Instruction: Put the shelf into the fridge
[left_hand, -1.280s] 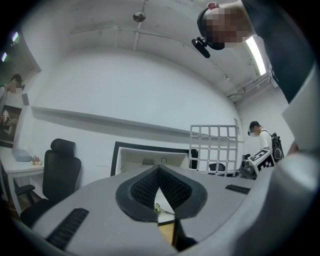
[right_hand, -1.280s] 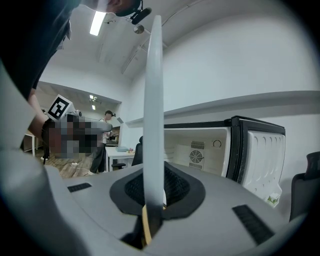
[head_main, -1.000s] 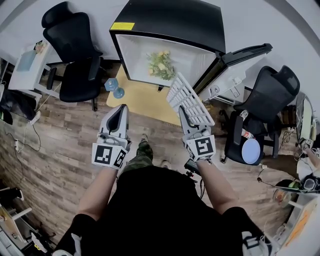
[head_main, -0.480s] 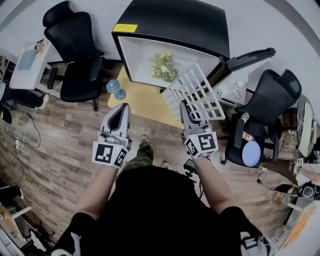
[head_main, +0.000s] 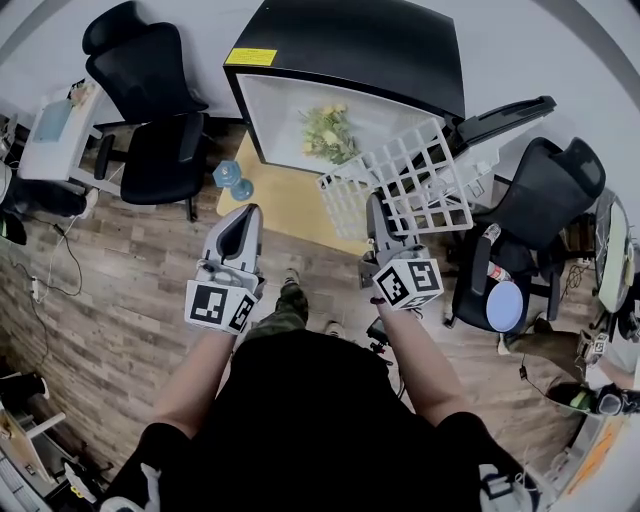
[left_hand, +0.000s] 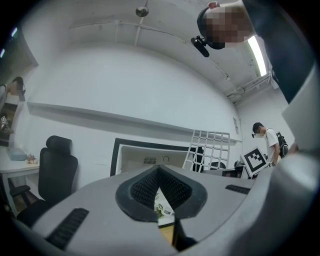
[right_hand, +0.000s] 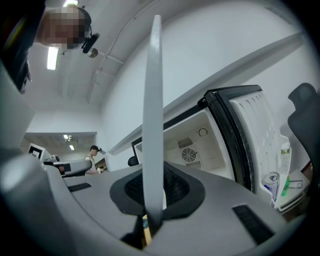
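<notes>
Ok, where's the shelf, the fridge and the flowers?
shelf (right_hand: 153, 100): right gripper view, its thin edge.
fridge (head_main: 350, 40): head view, its black top.
flowers (head_main: 327, 130): head view, middle of the bunch.

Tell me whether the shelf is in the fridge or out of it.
Out. The right gripper clamps the white grid shelf by its edge, in front of the open fridge.
</notes>
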